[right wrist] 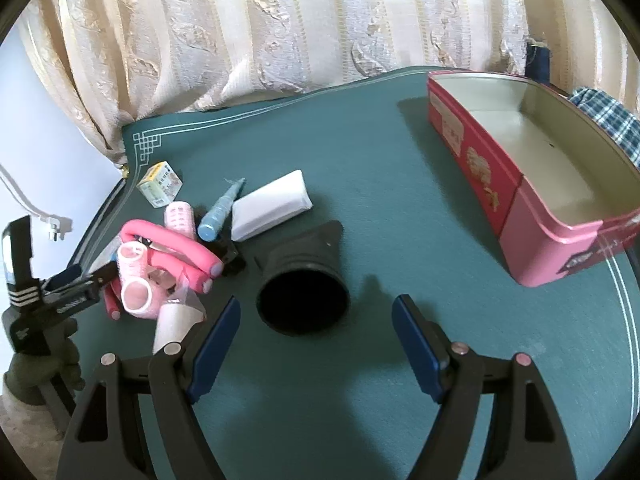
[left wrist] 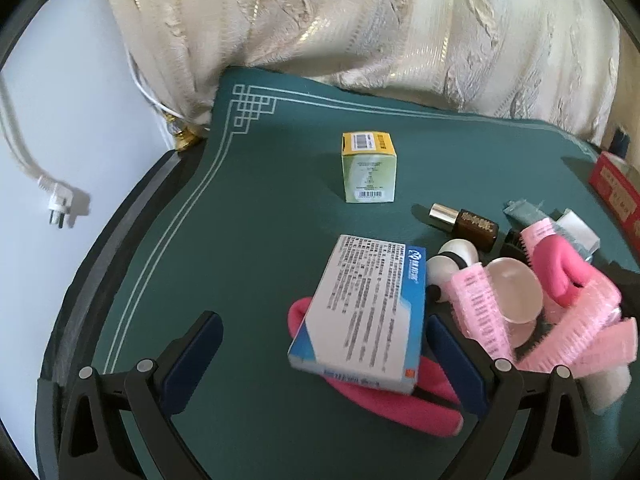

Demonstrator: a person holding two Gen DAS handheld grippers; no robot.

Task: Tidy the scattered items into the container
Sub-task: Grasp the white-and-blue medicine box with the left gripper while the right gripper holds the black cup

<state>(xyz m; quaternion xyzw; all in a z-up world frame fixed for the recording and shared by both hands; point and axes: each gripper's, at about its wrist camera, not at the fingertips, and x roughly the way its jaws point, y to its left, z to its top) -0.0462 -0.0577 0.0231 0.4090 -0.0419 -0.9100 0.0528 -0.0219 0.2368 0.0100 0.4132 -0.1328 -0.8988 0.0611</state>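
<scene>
Left tongs: wide, straddling the medicine box lying atop a pink foam roller
Right tongs: wide, empty
Box handling: light, stiff card; likely best pinched across its long sides
Container: pink tin, empty, well apart on the tabletop

Teal mat, pink tin

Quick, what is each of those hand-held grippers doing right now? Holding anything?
Left hand-held gripper: open, holding nothing; a blue and white box lies between its fingers.
Right hand-held gripper: open, empty, near a black cup-shaped thing.
</scene>
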